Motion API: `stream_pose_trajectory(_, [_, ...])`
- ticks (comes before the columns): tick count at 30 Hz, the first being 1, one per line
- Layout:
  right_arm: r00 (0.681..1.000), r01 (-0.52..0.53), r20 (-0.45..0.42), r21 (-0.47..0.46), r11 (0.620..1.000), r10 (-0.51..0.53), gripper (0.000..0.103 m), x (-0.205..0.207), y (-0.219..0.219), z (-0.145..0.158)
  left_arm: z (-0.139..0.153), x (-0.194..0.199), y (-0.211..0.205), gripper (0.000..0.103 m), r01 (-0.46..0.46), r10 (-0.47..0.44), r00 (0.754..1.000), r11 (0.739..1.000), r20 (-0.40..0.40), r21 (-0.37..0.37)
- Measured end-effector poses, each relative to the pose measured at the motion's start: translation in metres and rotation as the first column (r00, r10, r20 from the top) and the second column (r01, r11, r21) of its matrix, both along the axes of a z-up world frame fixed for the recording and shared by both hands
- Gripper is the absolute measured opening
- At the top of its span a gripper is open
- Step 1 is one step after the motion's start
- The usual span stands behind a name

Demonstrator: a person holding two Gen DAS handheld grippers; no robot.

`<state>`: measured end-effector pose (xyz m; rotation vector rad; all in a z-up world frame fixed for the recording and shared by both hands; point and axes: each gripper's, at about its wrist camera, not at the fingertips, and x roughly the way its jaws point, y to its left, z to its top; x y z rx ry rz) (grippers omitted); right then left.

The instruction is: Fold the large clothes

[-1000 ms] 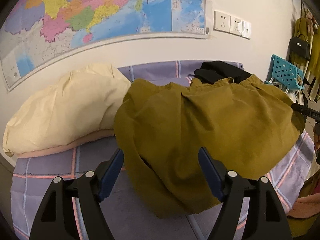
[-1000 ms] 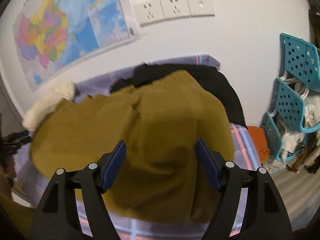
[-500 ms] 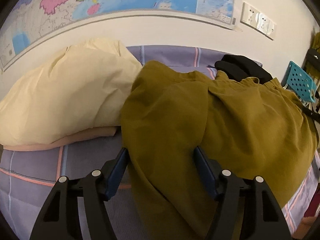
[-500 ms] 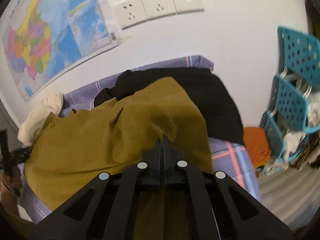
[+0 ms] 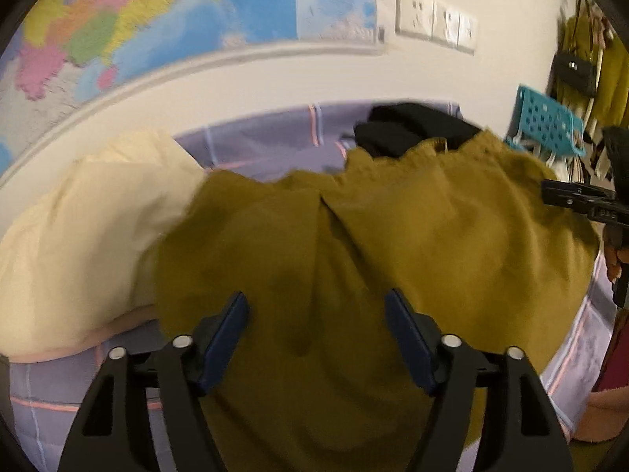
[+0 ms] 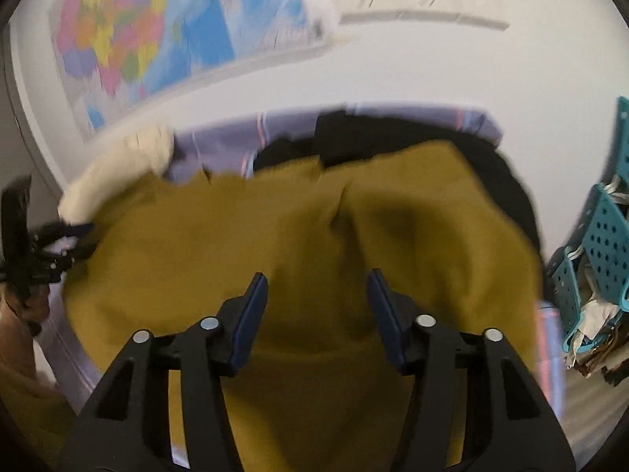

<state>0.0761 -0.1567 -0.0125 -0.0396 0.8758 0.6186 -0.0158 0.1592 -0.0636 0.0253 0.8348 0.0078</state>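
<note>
Across the bed (image 5: 271, 145), which wears a lavender sheet with pink and white stripes, an olive-mustard garment (image 5: 412, 244) lies spread and rumpled, filling the centre of both wrist views. Both frames are motion-blurred.

Left wrist view, left to right: a coloured wall map (image 5: 149, 23) fills the upper left. Below it a cream duvet or pillow (image 5: 90, 236) lies on the sheet, its right edge touching the garment. Left gripper (image 5: 316, 314) at lower centre: jaws apart, blue pads either side of a raised ridge of the olive cloth. Whether the pads press on it cannot be told from the frame; visible gaps suggest not. A black garment (image 5: 412, 129) lies behind the olive one's far edge. White wall sockets (image 5: 436, 23) sit upper right. A teal perforated basket (image 5: 546, 122) is at right, with hanging clothes and a black bag beyond. The other gripper's black tip enters at the right edge, over the garment's right side.

Right wrist view, left to right: the left gripper shows dark at the left edge, beside the garment's left margin. Right gripper (image 6: 317, 306) at lower centre: jaws have just been opening, now partly apart, olive cloth beneath and between them, not pinched. Teal baskets stacked at the right edge.
</note>
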Motion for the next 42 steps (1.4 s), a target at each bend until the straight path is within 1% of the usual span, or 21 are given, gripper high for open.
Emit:
stream_pose_trajectory(1, [1.000, -0.014, -0.020, -0.008, 1.000, 0.014, 0.008, 0.004, 0.006, -0.007, -0.005, 0.007, 0.001, 0.065, -0.015, 0.015, 1.000, 1.000, -0.011, 0.003])
stream_pose_trajectory(4, [1.000, -0.010, -0.008, -0.003, 1.000, 0.010, 0.002, 0.013, 0.012, -0.015, -0.011, 0.017, 0.009, 0.061, -0.039, 0.038, 0.999, 0.999, -0.009, -0.010])
stream_pose_trajectory(6, [0.999, 0.022, 0.031, 0.042, 0.999, -0.023, 0.001, 0.018, 0.007, -0.006, -0.011, 0.023, 0.014, 0.055, -0.060, 0.060, 0.998, 0.998, -0.002, -0.019])
stream_pose_trajectory(9, [0.997, 0.044, 0.052, 0.118, 0.992, -0.051, 0.001, 0.027, 0.006, 0.006, -0.009, 0.033, 0.021, 0.053, -0.096, 0.096, 0.995, 0.995, 0.005, -0.032])
stream_pose_trajectory(11, [0.998, 0.046, 0.036, 0.060, 0.997, -0.048, 0.001, 0.034, 0.017, -0.006, -0.012, 0.039, 0.024, 0.054, -0.123, 0.124, 0.992, 0.992, 0.024, -0.013])
stream_pose_trajectory(12, [0.999, 0.051, 0.018, 0.003, 0.999, -0.051, 0.002, 0.036, 0.022, -0.017, -0.014, 0.043, 0.026, 0.057, -0.135, 0.135, 0.990, 0.991, 0.025, -0.014])
stream_pose_trajectory(14, [0.998, 0.055, -0.029, -0.015, 0.998, -0.056, 0.005, 0.038, 0.024, -0.027, -0.018, 0.045, 0.031, 0.057, -0.146, 0.147, 0.989, 0.989, 0.016, -0.034])
stream_pose_trajectory(16, [0.996, 0.093, -0.016, 0.014, 0.996, -0.093, 0.026, 0.031, 0.014, -0.021, -0.014, 0.040, 0.031, 0.058, -0.140, 0.141, 0.989, 0.990, 0.036, -0.033])
stream_pose_trajectory(17, [0.996, 0.089, -0.016, 0.033, 0.995, -0.089, 0.031, 0.027, 0.011, -0.018, -0.012, 0.035, 0.030, 0.062, -0.137, 0.138, 0.989, 0.990, 0.046, -0.027])
stream_pose_trajectory(19, [0.996, 0.088, 0.011, 0.069, 0.994, -0.089, 0.040, 0.013, -0.001, -0.008, -0.006, 0.023, 0.032, 0.063, -0.137, 0.139, 0.988, 0.990, 0.071, -0.034])
stream_pose_trajectory(23, [0.997, 0.076, 0.025, 0.108, 0.991, -0.079, 0.041, -0.012, -0.017, 0.003, 0.005, -0.007, 0.032, 0.064, -0.118, 0.124, 0.986, 0.991, 0.115, -0.055])
stream_pose_trajectory(24, [0.998, 0.063, 0.017, 0.135, 0.989, -0.066, 0.041, -0.019, -0.022, 0.003, 0.008, -0.015, 0.031, 0.064, -0.104, 0.110, 0.985, 0.993, 0.130, -0.057])
stream_pose_trajectory(26, [0.998, 0.057, -0.003, 0.129, 0.990, -0.057, 0.041, -0.025, -0.024, -0.004, 0.010, -0.031, 0.027, 0.066, -0.069, 0.077, 0.985, 0.996, 0.152, -0.055])
stream_pose_trajectory(28, [0.996, 0.081, -0.050, 0.106, 0.991, -0.076, 0.036, -0.022, -0.025, -0.018, 0.002, -0.034, 0.023, 0.066, -0.066, 0.071, 0.990, 0.997, 0.122, -0.044])
stream_pose_trajectory(29, [0.993, 0.095, -0.087, 0.130, 0.987, -0.084, 0.036, -0.019, -0.028, -0.026, -0.003, -0.033, 0.022, 0.066, -0.079, 0.082, 0.991, 0.996, 0.104, -0.035])
stream_pose_trajectory(31, [0.991, 0.108, -0.092, 0.147, 0.983, -0.095, 0.041, -0.020, -0.028, -0.025, -0.013, -0.031, 0.024, 0.066, -0.114, 0.115, 0.991, 0.993, 0.062, -0.026])
stream_pose_trajectory(34, [0.991, 0.117, -0.091, 0.187, 0.975, -0.101, 0.053, -0.031, -0.033, -0.012, -0.008, -0.045, 0.031, 0.066, -0.139, 0.146, 0.987, 0.986, 0.071, -0.094])
stream_pose_trajectory(36, [0.991, 0.111, -0.107, 0.268, 0.957, -0.085, 0.059, -0.044, -0.045, -0.001, 0.000, -0.062, 0.033, 0.072, -0.136, 0.149, 0.984, 0.982, 0.099, -0.129])
stream_pose_trajectory(37, [0.990, 0.117, -0.114, 0.299, 0.947, -0.086, 0.063, -0.051, -0.053, 0.002, 0.004, -0.072, 0.035, 0.072, -0.135, 0.151, 0.983, 0.980, 0.106, -0.147])
stream_pose_trajectory(39, [0.988, 0.130, -0.129, 0.347, 0.929, -0.090, 0.064, -0.062, -0.067, 0.006, 0.006, -0.087, 0.039, 0.072, -0.118, 0.141, 0.985, 0.973, 0.104, -0.199])
stream_pose_trajectory(42, [0.982, 0.169, -0.147, 0.393, 0.904, -0.119, 0.068, -0.082, -0.087, 0.010, 0.005, -0.109, 0.043, 0.072, -0.101, 0.123, 0.990, 0.954, 0.062, -0.283])
